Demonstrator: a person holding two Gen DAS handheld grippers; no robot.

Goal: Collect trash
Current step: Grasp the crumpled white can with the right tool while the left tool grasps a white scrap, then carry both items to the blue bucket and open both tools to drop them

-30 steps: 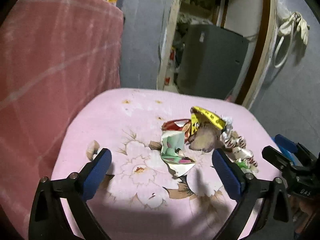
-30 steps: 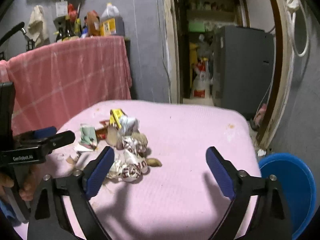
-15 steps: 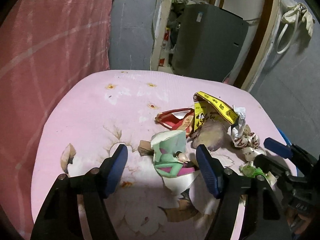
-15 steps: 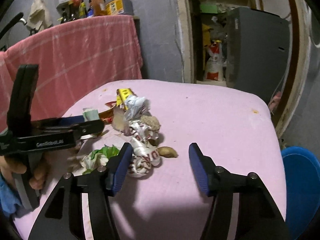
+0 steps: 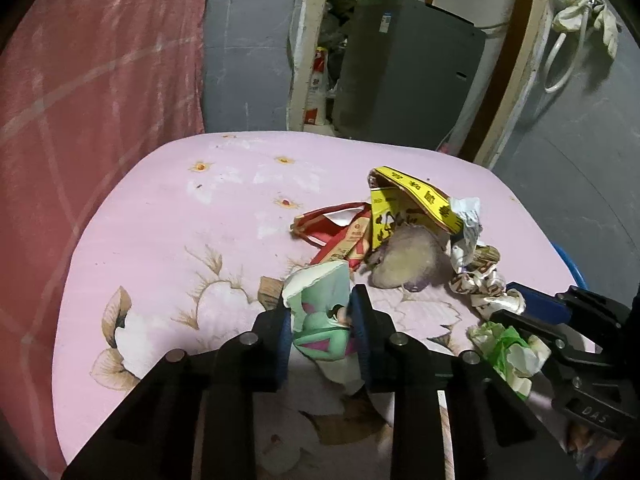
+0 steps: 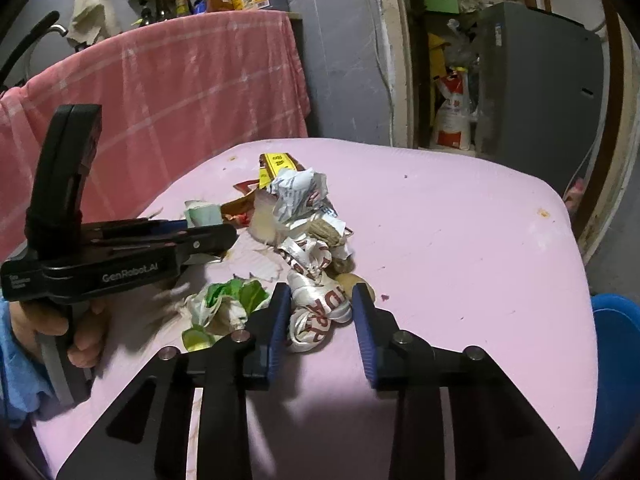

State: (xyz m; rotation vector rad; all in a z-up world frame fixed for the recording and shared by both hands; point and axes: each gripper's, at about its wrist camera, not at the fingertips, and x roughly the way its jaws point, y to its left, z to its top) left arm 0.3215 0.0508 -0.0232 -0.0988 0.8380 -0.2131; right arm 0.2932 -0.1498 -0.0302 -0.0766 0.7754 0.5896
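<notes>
Trash pile sits on pink floral tabletop [image 5: 168, 216], right of centre in left wrist view. Left to right there: red checked cloth [image 5: 80, 92] hangs beside table; left gripper [image 5: 320, 320] jaws have just been closing, now narrow, blue pads pressing both sides of green-and-white torn wrapper [image 5: 320, 304], so it is gripped. Behind it red packet [image 5: 340, 236], then yellow wrapper [image 5: 412, 200], brownish lump [image 5: 404, 264], crumpled white paper [image 5: 466, 224], red-lettered white wrapper [image 5: 484, 292]. Green-white plastic scrap [image 5: 508, 348] lies just beside right gripper, which enters from right edge.

Right wrist view, left to right: person's hand [image 6: 72, 332] holds left gripper handle; green scrap [image 6: 228, 300] just left of right gripper [image 6: 320, 304]. Right gripper jaws have just been closing, now narrow; red-lettered white wrapper [image 6: 316, 308] between pads, left pad touching it, right pad contact cannot tell for sure. Blue bin [image 6: 616, 364] at right, below table edge.
</notes>
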